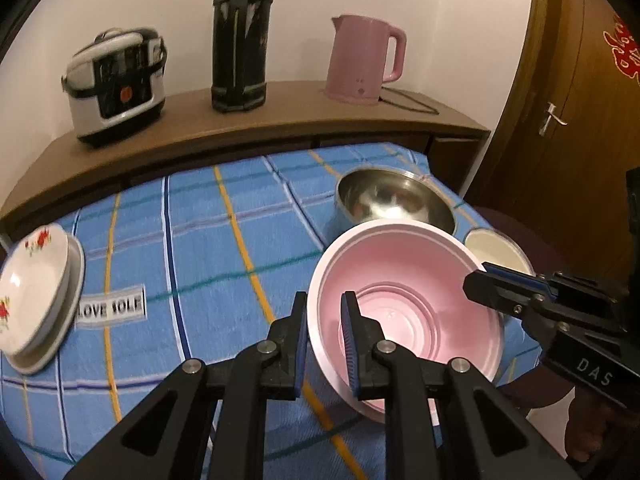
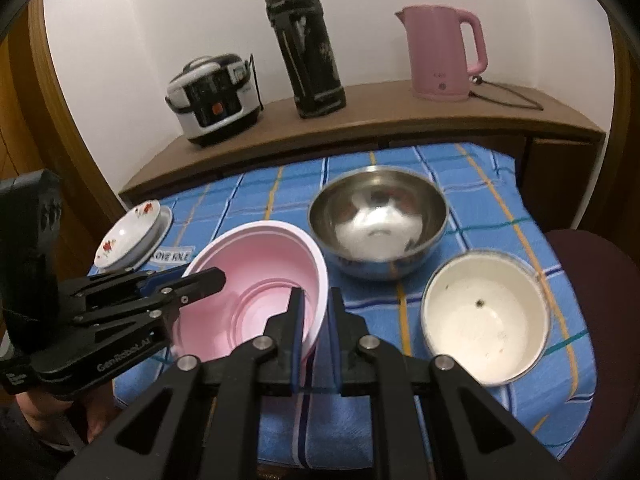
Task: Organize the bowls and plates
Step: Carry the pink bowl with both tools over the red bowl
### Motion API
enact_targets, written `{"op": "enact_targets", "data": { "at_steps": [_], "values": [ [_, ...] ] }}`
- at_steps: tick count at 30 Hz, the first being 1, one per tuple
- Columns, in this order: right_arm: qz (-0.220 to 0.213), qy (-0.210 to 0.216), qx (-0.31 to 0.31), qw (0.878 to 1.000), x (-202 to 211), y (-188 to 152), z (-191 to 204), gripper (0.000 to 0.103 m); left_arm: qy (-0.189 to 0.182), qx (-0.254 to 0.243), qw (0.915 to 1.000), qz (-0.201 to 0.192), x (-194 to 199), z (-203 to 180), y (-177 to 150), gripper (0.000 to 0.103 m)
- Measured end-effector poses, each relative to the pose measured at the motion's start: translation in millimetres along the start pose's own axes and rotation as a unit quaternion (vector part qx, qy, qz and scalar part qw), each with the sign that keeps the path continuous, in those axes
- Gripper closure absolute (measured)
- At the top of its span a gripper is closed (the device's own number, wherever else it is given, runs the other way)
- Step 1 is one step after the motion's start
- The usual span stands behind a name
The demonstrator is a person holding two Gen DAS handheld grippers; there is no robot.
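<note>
Where the blue checked cloth [image 2: 472,216] reaches its left edge, a white plate with red flowers [image 2: 128,232] sits tilted on top of a second plate [image 2: 163,222], with a small "LOVE" label [image 1: 111,309] on the cloth just beside them. Next comes the left gripper [image 1: 325,320], its jaws clamped on the near left rim of the pink bowl [image 2: 256,280], one finger inside the bowl and one outside. The pink bowl is tilted and appears lifted off the cloth, held between both tools. The right gripper [image 2: 316,312] pinches the bowl's opposite rim in the same way, one blue-padded finger inside and one outside; in the left wrist view it comes in from the right edge of the bowl. Behind the pink bowl stands a steel bowl [image 2: 378,220], upright on the cloth. To the right of that, nearer the cloth's front corner, stands a white bowl [image 2: 486,316] with a metal rim, apart from the others. Along the wooden shelf [image 2: 360,120] at the back stand a rice cooker [image 2: 214,98], a dark flask [image 2: 306,48] and a pink kettle [image 2: 442,52].
</note>
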State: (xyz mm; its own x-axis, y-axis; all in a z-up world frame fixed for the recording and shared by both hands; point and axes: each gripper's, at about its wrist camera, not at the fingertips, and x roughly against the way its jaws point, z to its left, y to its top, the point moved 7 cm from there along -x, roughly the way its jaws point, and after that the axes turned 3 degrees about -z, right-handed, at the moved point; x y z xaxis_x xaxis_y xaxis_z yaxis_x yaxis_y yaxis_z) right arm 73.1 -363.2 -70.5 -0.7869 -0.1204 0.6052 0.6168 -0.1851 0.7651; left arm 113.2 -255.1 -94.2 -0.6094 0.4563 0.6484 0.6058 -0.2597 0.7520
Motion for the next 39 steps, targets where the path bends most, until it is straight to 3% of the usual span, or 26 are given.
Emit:
{"op": "enact_targets", "data": {
  "at_steps": [16,23,32,39],
  "values": [
    [-0.063,-0.072,-0.006,0.995,26.0,78.9,-25.2,0.091,-0.046,-0.048,0.9964,-0.052,-1.2,-29.1,81.9,0.085],
    [-0.063,-0.092,-0.02,0.994,14.4,99.0,-41.3,0.091,-0.07,-0.052,0.9948,-0.053,-25.8,-32.5,110.0,0.085],
    [-0.043,-0.108,-0.039,0.992,-8.1,96.5,-59.5,0.091,-0.109,-0.043,0.9925,-0.035,-57.1,-30.8,105.6,0.085],
    [-0.024,-0.106,-0.057,0.992,-24.1,90.7,-71.0,0.091,-0.122,-0.048,0.9901,-0.051,-55.4,-31.7,106.3,0.085]
  ]
}}
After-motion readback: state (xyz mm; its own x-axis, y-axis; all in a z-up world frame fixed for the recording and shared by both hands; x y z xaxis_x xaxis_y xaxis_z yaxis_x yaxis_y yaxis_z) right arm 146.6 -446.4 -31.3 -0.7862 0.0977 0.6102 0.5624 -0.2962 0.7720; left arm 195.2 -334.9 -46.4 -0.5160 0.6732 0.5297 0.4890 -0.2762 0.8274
